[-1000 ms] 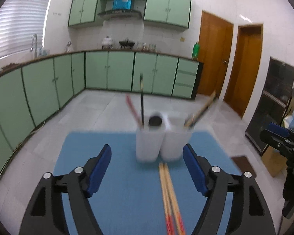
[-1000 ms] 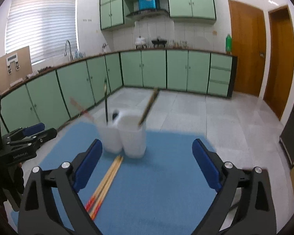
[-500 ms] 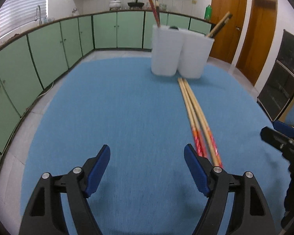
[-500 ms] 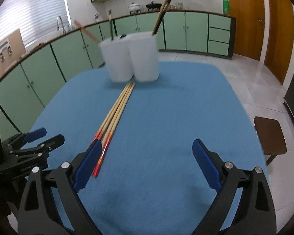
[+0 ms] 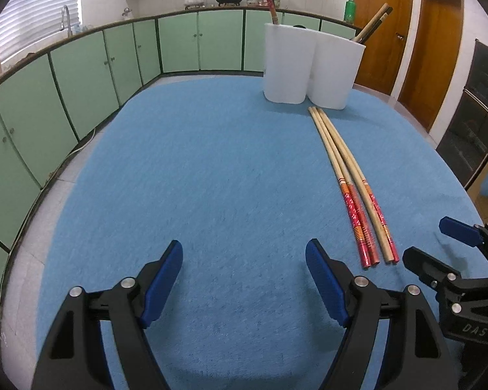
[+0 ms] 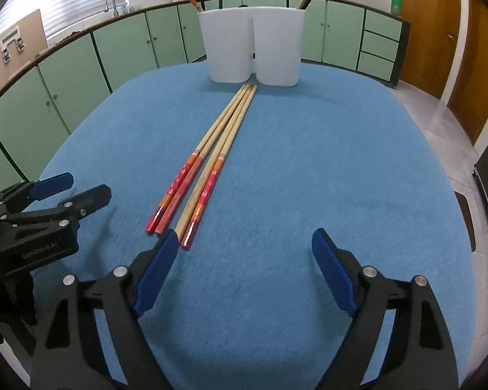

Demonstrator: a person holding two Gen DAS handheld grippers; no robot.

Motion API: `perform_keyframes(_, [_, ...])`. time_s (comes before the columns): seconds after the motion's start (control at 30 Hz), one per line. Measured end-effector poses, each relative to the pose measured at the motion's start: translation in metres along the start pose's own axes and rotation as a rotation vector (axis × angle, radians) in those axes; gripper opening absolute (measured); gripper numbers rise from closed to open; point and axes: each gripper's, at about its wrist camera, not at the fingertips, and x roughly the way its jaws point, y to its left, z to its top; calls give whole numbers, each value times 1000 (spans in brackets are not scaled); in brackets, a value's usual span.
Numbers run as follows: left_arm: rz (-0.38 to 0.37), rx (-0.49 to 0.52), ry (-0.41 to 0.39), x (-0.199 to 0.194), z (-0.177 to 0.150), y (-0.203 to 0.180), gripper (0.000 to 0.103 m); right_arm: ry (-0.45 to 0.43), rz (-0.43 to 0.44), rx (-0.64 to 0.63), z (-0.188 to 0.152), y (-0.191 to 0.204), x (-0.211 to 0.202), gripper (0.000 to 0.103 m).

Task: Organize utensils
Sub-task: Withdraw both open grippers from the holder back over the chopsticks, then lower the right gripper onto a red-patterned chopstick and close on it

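Under my fingers: table cover (image 5: 211,178) of matt, fuzzy blue cloth; chopsticks (image 6: 211,162) of smooth pale wood with glossy red patterned ends; twin holder cups (image 6: 250,45) of matt white plastic; my own pads (image 5: 162,279) of blue rubbery plastic on black matt frames.

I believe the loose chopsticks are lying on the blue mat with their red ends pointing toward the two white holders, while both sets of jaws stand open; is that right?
Not quite: the right wrist view shows the chopsticks with their plain wooden tips toward the white holders and their red ends toward the grippers. They do lie on the blue mat, and both sets of jaws stand open.
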Motion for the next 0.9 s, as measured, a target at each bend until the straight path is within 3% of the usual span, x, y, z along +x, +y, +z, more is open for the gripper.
perform_keyframes(0.3, [-6,-20,8,0,-1,4,77,28,-38,-34,1,8,9,78])
perform_keyframes(0.53, [-8,-25,13,0,-2,6,78,25,-109,6,0,-13,1,74])
perform_keyframes(0.7, [-6,-23,17,1,-2,6,78,11,-16,57,-1,-18,-4,66])
perform_keyframes(0.87, [-6,-24,16,0,-2,7,78,22,6,32,2,-6,6,40])
perform_keyframes(0.9, [-6,-23,17,1,-2,7,78,11,2,24,2,-4,6,28])
